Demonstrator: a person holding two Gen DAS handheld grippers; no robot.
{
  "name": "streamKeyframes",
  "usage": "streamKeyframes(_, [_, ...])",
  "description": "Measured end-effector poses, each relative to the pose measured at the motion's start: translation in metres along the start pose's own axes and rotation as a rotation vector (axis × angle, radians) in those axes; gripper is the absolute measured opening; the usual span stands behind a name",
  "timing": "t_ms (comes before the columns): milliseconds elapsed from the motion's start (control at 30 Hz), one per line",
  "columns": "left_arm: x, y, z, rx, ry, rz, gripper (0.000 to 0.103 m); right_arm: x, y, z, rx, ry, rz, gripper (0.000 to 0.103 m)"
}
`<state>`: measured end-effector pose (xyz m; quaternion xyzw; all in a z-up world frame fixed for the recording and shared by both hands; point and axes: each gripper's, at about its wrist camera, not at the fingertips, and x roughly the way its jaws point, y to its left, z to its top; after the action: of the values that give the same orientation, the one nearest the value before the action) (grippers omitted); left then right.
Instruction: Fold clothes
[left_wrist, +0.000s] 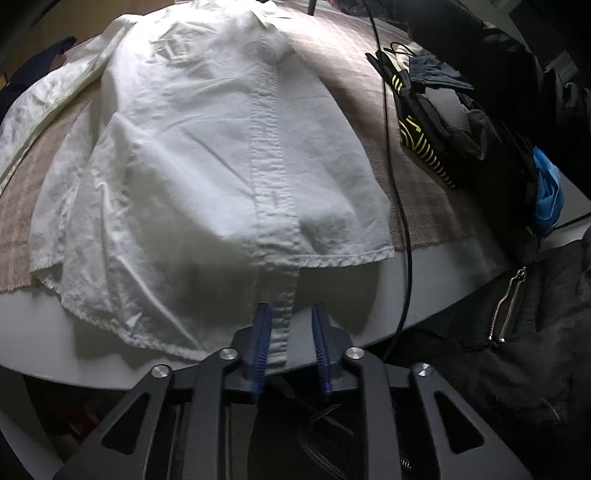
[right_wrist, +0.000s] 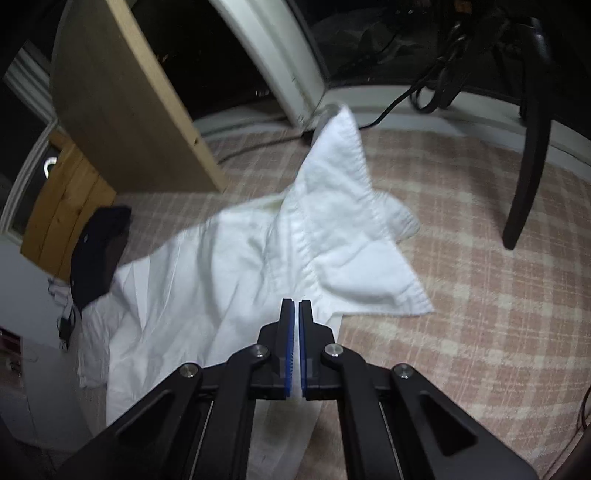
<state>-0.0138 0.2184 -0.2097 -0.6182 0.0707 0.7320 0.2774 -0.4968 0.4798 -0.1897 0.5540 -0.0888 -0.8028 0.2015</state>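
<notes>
Here the white shirt (left_wrist: 207, 155) lies button-side up on the checked cloth (left_wrist: 369, 110) covering the worktop; the left hand-held gripper (left_wrist: 290, 350) straddles its hem placket, spread, while the right hand-held gripper (right_wrist: 296, 350) pinches fabric by the collar (right_wrist: 351, 206), probably to lift for folding

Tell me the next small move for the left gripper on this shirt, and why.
Probably close the left gripper on the button placket. Its jaws stand open with the white shirt's placket strip lying between them at the hem, over the table edge. The right gripper is already shut on the shirt's cloth, so a second hold would allow a lift.
</notes>
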Motion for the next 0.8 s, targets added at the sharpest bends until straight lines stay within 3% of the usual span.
streamKeyframes(67, [0.005, -0.005, 0.004, 0.024, -0.004, 0.059, 0.027, -0.003, 0.009, -0.012, -0.018, 0.036, 0.004, 0.009])
streamKeyframes(100, [0.009, -0.006, 0.006, 0.032, -0.005, 0.098, 0.026, -0.006, 0.013, -0.019, -0.022, 0.051, 0.018, 0.016])
streamKeyframes(200, [0.015, 0.002, 0.008, 0.003, 0.002, 0.146, 0.0, -0.002, 0.021, -0.036, -0.031, 0.098, 0.04, 0.04])
streamKeyframes(500, [-0.033, 0.044, 0.007, -0.112, -0.1, 0.164, 0.0, 0.016, 0.031, -0.076, -0.036, 0.225, 0.086, 0.04])
streamKeyframes(633, [-0.033, 0.046, 0.003, -0.11, -0.08, 0.146, 0.0, 0.023, 0.025, -0.081, -0.011, 0.263, 0.065, 0.04])
streamKeyframes(800, [-0.023, 0.028, -0.004, -0.049, -0.053, 0.081, 0.0, 0.021, 0.029, -0.077, -0.041, 0.245, 0.04, 0.04])
